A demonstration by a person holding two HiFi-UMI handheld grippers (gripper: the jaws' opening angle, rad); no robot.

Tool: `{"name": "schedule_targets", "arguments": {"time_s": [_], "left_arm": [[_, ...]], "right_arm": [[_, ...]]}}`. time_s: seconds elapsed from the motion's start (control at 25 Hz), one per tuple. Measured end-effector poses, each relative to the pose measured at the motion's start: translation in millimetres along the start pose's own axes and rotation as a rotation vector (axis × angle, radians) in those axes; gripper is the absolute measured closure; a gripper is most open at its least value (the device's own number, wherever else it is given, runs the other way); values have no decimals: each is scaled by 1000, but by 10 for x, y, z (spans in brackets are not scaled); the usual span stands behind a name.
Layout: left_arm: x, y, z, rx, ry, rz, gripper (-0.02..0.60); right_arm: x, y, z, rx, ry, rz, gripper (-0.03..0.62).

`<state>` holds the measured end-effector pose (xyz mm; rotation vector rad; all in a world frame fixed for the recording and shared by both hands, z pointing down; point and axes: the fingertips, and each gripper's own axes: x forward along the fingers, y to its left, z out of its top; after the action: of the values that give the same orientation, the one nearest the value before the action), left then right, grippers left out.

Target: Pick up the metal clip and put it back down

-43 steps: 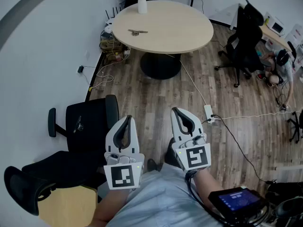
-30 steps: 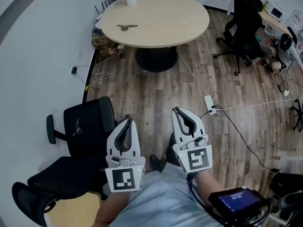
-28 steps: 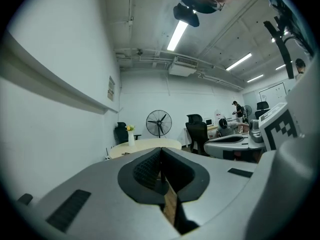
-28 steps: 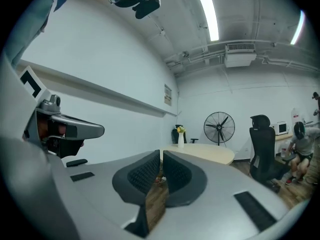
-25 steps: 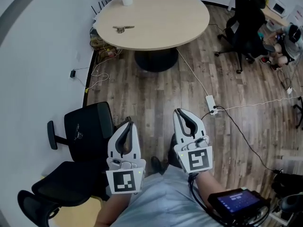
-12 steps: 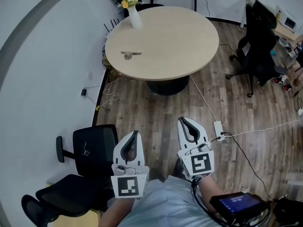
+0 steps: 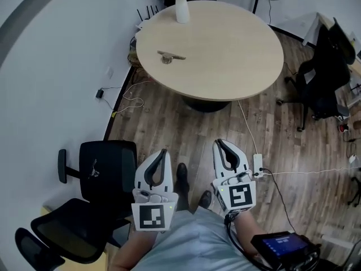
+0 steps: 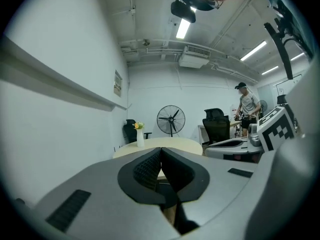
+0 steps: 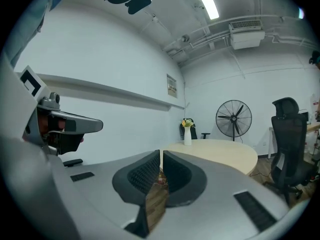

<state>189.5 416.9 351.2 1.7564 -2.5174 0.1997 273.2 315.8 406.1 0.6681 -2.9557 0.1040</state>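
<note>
metal clip (image 7: 170, 56) on table (image 7: 242, 49), well apart from closed fingers (image 7: 164, 157)

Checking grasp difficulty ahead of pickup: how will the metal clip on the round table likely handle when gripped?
The metal clip looks small and thin, so probably light and stiff. It lies low on the smooth table, so a nudge would likely slide it, not roll or tip it. Its spring is too small to judge.

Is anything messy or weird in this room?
A little. A white power strip lies out in the middle of the floor, and loose wires tangle by the wall near the round table. Nothing looks spilled or broken.
</note>
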Motion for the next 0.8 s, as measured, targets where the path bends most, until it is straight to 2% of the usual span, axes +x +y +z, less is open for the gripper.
{"name": "schedule_targets", "arguments": {"time_s": [0.32, 0.48, 0.8], "left_arm": [[822, 795, 65, -39, -18, -11, 561], [1125, 1226, 196, -48, -56, -14, 563], [1486, 1693, 469, -29, -133, -53, 561]], "right_arm": [[1165, 95, 149, -18, 24, 33, 543], [1673, 207, 330, -38, 8, 38, 543], [2226, 258, 735, -75, -65, -5, 543]]}}
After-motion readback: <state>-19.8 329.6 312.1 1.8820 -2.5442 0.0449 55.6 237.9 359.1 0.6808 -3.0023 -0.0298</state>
